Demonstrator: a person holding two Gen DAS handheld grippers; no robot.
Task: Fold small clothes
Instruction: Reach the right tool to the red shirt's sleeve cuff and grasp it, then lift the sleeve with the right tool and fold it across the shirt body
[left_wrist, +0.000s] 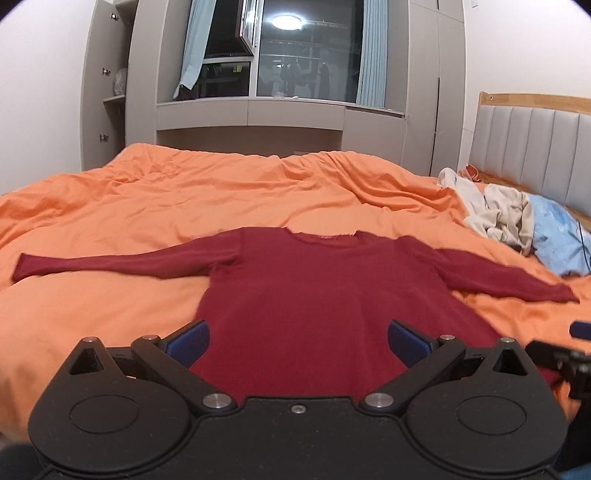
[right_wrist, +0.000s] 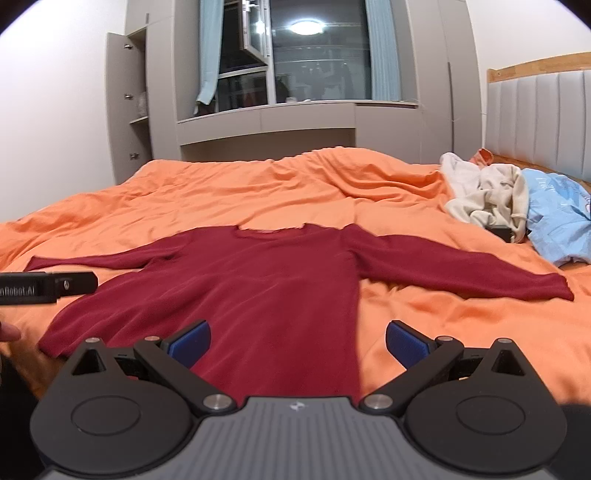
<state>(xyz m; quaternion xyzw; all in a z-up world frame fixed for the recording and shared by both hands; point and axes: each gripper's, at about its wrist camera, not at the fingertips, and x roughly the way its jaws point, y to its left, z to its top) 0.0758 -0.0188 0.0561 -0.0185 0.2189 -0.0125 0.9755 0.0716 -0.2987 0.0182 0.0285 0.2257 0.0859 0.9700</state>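
Shirt (left_wrist: 295, 295) flat on the bed (left_wrist: 110, 206), both grippers at its hem.

Your left gripper (left_wrist: 298, 341) hangs over the hem's middle, the right gripper (right_wrist: 298, 341) over its right side, both near the bed's front edge. The sleeves spread left and right, the collar toward the far edge. A clothes pile (right_wrist: 487, 192) lies by the headboard (right_wrist: 539, 118) at the right edge, with the window (left_wrist: 306, 48) behind the bed.

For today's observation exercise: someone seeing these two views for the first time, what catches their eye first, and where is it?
First, the dark red long-sleeved top spread flat, both sleeves out, in the middle of the orange bedcover. Next, the pile of cream and light blue clothes at the far right by the headboard. In the foreground the left tool and right tool hang open over the top's hem.
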